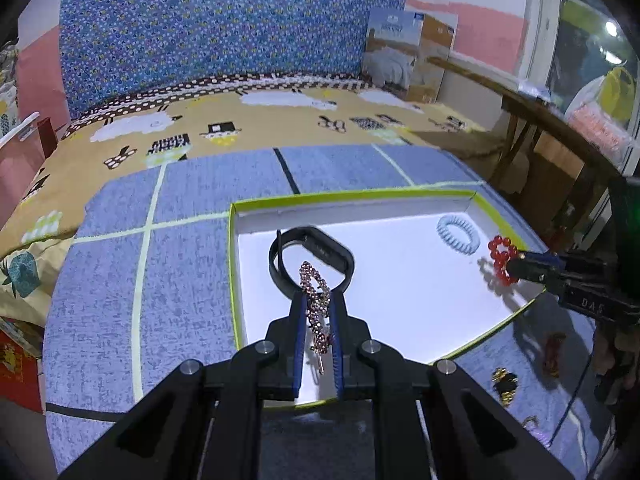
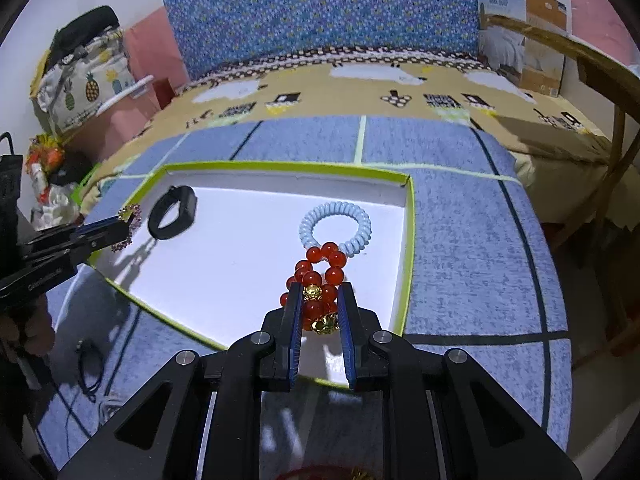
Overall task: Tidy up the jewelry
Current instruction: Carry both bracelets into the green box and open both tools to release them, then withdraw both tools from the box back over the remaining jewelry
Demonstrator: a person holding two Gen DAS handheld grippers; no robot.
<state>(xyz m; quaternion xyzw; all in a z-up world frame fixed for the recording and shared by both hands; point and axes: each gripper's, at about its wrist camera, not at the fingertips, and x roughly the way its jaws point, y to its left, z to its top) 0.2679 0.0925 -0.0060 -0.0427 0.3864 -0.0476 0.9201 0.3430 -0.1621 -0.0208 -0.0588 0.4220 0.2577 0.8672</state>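
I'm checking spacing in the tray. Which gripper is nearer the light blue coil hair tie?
Right. The right gripper, holding the red bead bracelet, is just short of the hair tie. The left gripper is across the tray, beside the black band.

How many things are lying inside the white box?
2: a black wristband near the far left corner of the box, and a blue spiral hair tie toward the right wall.
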